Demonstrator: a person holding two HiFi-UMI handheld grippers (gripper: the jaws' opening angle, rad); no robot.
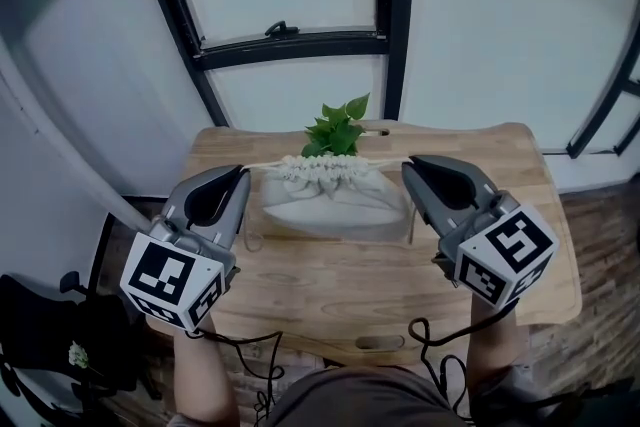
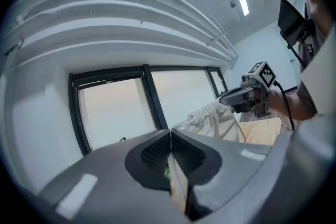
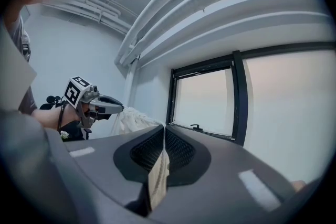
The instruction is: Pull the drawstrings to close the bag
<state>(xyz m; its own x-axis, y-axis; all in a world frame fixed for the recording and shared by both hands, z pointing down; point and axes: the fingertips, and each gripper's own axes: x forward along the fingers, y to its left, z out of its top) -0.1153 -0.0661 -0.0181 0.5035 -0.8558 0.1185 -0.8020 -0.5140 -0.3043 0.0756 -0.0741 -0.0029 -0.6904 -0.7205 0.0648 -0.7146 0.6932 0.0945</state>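
Pinching a pale cord apiece, the two tools flank the cloth bag [image 1: 330, 200], which sits over the middle of the wooden surface [image 1: 330, 290]; whether its base rests on the wood cannot be told. The left hand-held gripper [image 1: 240, 173] has its jaws closed flat on the left drawstring [image 1: 270, 164], and in the left gripper view the ribbed pads meet on a beige strip of that cord running back toward the camera. The right hand-held gripper [image 1: 410, 165] is clamped likewise on the right drawstring [image 1: 385, 158], its jaws pressed together with the cord end trailing down between them in the right gripper view. Both cords run nearly straight from the fingertips into the bag's mouth, which is bunched into tight folds along the top edge. Each hand-held gripper points roughly level, tips just beside the bag's upper corners. A small green plant [image 1: 335, 127] stands just behind the bag, at the far edge of the surface, in front of a black-framed window [image 1: 300, 43].
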